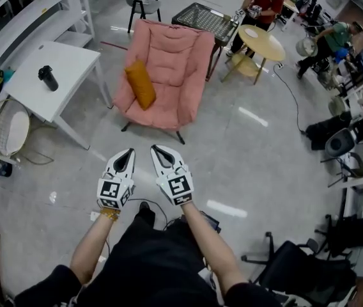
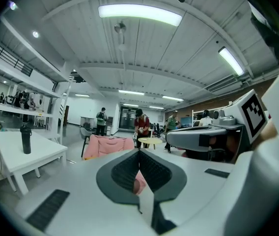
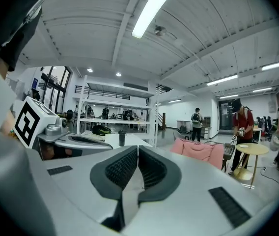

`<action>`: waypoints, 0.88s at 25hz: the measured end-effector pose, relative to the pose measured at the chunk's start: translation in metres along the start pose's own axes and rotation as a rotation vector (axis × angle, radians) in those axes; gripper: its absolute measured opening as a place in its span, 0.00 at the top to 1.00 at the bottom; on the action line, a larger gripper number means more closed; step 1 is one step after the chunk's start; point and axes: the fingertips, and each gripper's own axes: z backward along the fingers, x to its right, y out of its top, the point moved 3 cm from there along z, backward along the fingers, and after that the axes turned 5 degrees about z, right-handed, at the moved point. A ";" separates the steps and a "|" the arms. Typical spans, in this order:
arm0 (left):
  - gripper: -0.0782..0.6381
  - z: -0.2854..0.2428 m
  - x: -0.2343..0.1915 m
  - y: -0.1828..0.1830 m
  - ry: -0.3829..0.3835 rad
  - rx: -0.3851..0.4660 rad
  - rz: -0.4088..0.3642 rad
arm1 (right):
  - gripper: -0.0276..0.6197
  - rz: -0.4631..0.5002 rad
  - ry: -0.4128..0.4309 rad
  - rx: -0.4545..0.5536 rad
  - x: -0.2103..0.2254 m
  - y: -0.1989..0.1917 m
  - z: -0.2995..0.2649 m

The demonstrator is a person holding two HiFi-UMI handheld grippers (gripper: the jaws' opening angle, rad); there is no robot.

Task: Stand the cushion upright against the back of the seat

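**Both grippers closed and empty, cushion on the armchair across the floor**

The person holds the two grippers side by side in front of the body, low over the grey floor. The left gripper (image 1: 129, 152) has its jaws pressed together with nothing between them, and the right gripper (image 1: 156, 149) is the same: closed and empty. Each gripper view confirms it, because the dark ribbed pads meet along one line.

The mustard-yellow cushion (image 1: 141, 84) lies slanted on the pink armchair (image 1: 172, 62), at the side of the seat that is left in the head view. It is well apart from both grippers. I cannot tell whether it leans on the padded side or already touches the backrest.

In the left gripper view only the upper part of the armchair (image 2: 107, 145) shows. The gripper's own body covers the seat, so the cushion is hard to make out there. In the right gripper view the armchair (image 3: 198, 151) is also cut off below.

Left of the armchair stands a white tabletop (image 1: 73, 59) with a black bottle (image 1: 48, 78) on it. Behind the armchair, a person in a red top (image 1: 261, 2) stands by a round yellow table (image 1: 264, 43).
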 end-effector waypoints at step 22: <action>0.87 -0.155 -0.068 0.009 0.139 -0.070 -0.004 | 0.93 -0.040 0.131 0.045 0.138 -0.027 -0.128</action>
